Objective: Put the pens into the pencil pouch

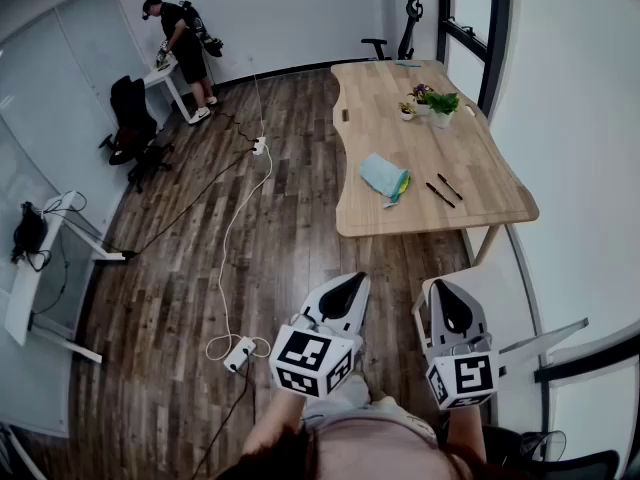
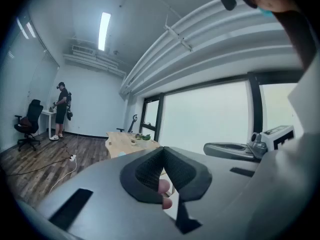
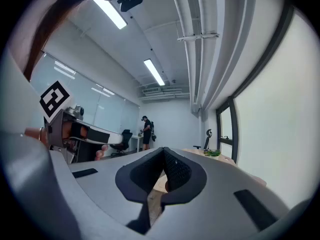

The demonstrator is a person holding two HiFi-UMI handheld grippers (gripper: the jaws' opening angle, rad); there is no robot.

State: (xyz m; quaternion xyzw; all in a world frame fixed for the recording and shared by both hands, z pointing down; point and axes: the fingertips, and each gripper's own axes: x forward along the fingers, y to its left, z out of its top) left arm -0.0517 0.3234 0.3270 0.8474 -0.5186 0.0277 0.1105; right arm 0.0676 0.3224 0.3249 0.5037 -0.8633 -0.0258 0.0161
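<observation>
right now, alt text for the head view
Held low over the floor, the left gripper and right gripper are both shut and empty, short of a wooden table bearing a blue pouch, two black pens and potted plants. A person stands far off.

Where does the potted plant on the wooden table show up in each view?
Head view: the potted plant, upper right.
Left gripper view: small, just left of centre.
Right gripper view: right of centre.
Shared landmark: the distant standing person, left of the plant in all three.
</observation>
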